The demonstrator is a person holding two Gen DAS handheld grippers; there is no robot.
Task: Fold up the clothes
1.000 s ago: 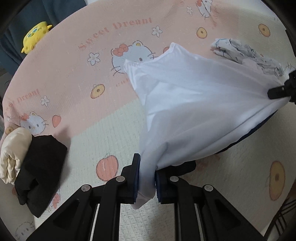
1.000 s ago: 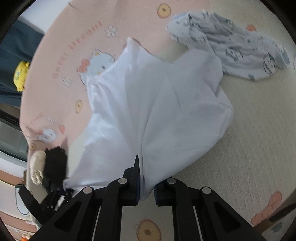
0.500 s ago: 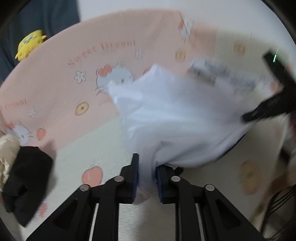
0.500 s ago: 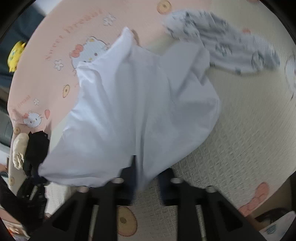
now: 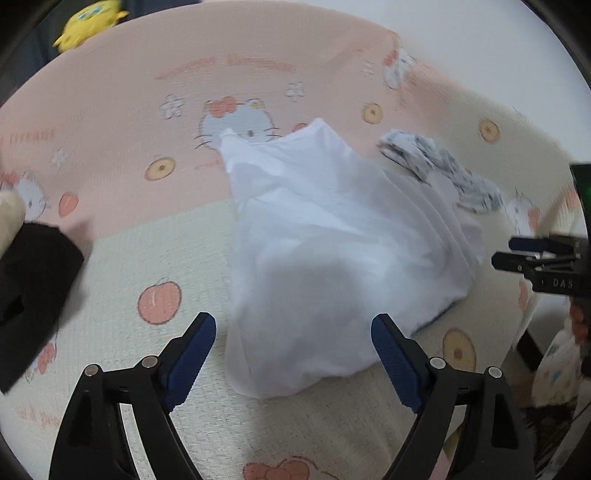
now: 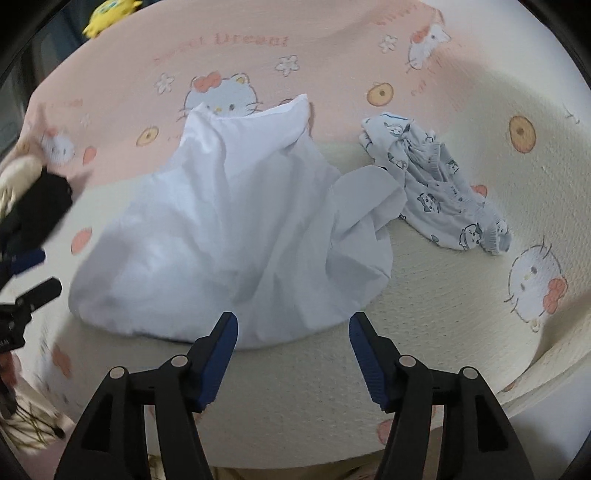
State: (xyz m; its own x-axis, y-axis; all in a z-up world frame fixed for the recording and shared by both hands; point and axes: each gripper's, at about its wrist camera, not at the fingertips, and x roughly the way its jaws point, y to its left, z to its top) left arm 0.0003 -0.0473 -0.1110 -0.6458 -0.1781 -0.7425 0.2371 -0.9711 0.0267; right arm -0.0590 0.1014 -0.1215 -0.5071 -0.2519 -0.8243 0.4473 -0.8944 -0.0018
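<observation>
White garment just ahead of open right claw.

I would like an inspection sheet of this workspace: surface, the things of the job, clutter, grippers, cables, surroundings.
Surface: pink and cream cartoon-print mat, on which the clothes lie.
Job's things: white garment in a loose heap at the middle; patterned grey garment crumpled beside it, touching its far edge; black garment and cream garment at the mat's edge.
Clutter: yellow plush toy beyond the mat.
Grippers: left gripper and right gripper open, jaws have just been opening, pads clear of the white garment.
Cables: nothing seen.
Surroundings: blurred, cannot tell.
</observation>
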